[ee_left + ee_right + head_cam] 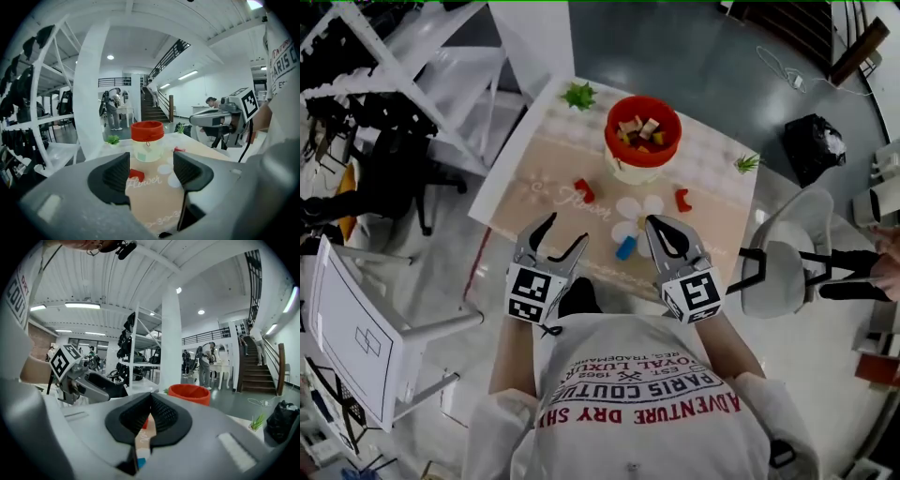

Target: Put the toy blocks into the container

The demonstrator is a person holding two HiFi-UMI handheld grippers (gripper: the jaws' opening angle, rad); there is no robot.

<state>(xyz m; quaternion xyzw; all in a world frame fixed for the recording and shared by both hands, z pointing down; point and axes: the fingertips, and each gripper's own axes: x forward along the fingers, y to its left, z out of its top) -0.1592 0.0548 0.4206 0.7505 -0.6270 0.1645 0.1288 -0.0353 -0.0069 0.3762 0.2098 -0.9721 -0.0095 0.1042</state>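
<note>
The red-rimmed container (pixel 642 137) stands at the far side of the table and holds several blocks. On the mat lie a red block (pixel 584 190), another red block (pixel 682 200) and a blue block (pixel 626 247). My left gripper (pixel 565 234) hovers open and empty over the near table edge; its view shows the container (pixel 147 140) and a red block (pixel 136 174) ahead of its jaws. My right gripper (pixel 652 223) is beside the blue block, its jaws shut on nothing. In its view the jaw tips (pixel 151 399) meet, with the container (pixel 189 393) behind and the blue block (pixel 140 459) below.
Small green plants (pixel 578 95) (pixel 746 163) sit at the table's far corners. A white chair (pixel 787 267) stands to the right, a black bag (pixel 814 142) beyond it. White shelving (pixel 412 66) and a white seat (pixel 356 328) are on the left.
</note>
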